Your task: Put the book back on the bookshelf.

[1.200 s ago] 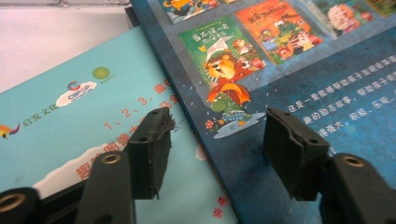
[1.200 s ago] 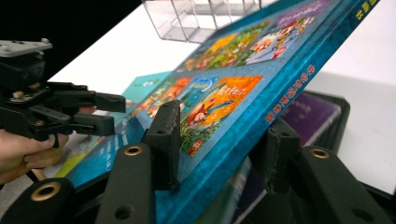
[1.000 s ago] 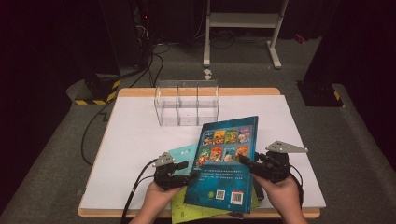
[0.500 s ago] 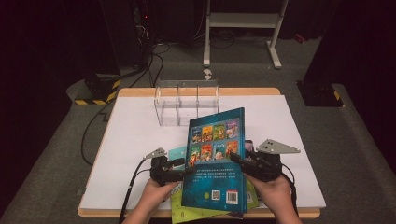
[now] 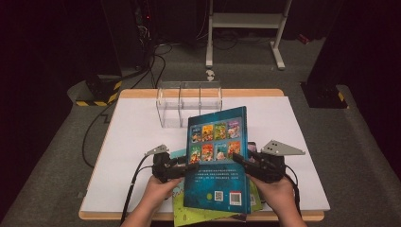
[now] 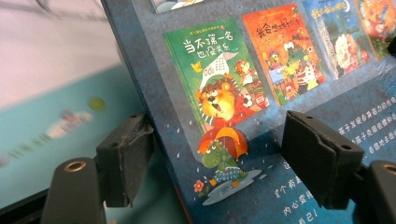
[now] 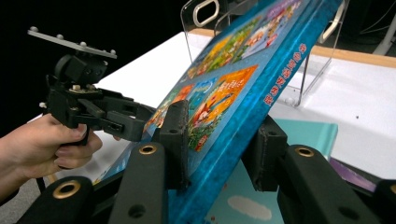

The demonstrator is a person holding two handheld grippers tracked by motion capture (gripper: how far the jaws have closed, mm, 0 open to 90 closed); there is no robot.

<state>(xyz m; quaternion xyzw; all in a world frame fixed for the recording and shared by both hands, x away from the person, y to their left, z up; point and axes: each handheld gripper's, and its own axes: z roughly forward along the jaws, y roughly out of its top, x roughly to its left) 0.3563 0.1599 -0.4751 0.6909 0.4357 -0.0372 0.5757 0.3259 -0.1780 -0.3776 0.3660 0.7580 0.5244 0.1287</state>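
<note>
Blue picture book [image 5: 218, 161] is tilting up off the table [image 5: 137, 142], its far end raised toward the clear acrylic organizer [image 5: 189, 101] and its near end low by my hands. I am holding it from both sides. My right gripper [image 7: 219, 144] is clamping its fingers [image 7: 177, 140] on the spine edge, one pad on the cover, one underneath. My left gripper [image 6: 219, 158] is straddling the opposite long edge with its fingers [image 6: 126, 158] apart; they have just been closing a little, the book's edge between them but not pinched. The book's long axis is running away from me, straight at the organizer's slots, so I judge the right hand is carrying while the left is steadying. More books [image 5: 189, 213] are lying flat beneath.
</note>
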